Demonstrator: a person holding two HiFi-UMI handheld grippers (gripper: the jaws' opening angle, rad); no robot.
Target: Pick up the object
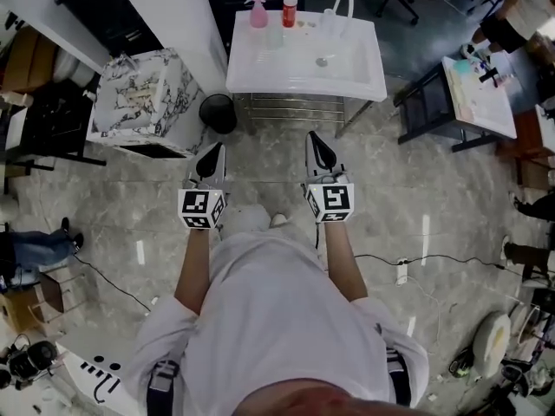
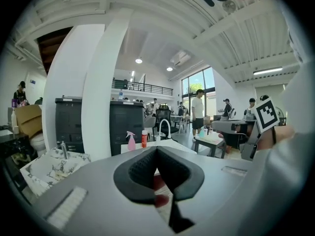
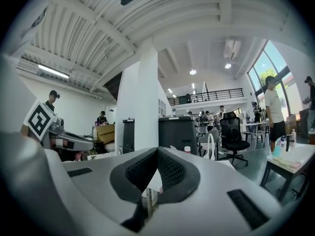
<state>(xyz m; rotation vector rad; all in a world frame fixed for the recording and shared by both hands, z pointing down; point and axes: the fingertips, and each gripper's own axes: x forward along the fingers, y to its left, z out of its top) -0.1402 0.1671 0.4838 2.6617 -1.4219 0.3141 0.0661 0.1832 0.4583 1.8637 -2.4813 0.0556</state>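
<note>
Left tongs (image 2: 156, 149) seemingly shut; right tongs (image 3: 157, 150) shut, empty.

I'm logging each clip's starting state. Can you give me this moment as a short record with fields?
left gripper: jaws shut, nothing held, out in front of the person
right gripper: jaws shut, nothing held, beside the left one
ahead: white sink table, not yet reached
at the table's back edge: pink spray bottle, red bottle, white faucet
left of the table: marbled cabinet, black bin on the floor
</note>
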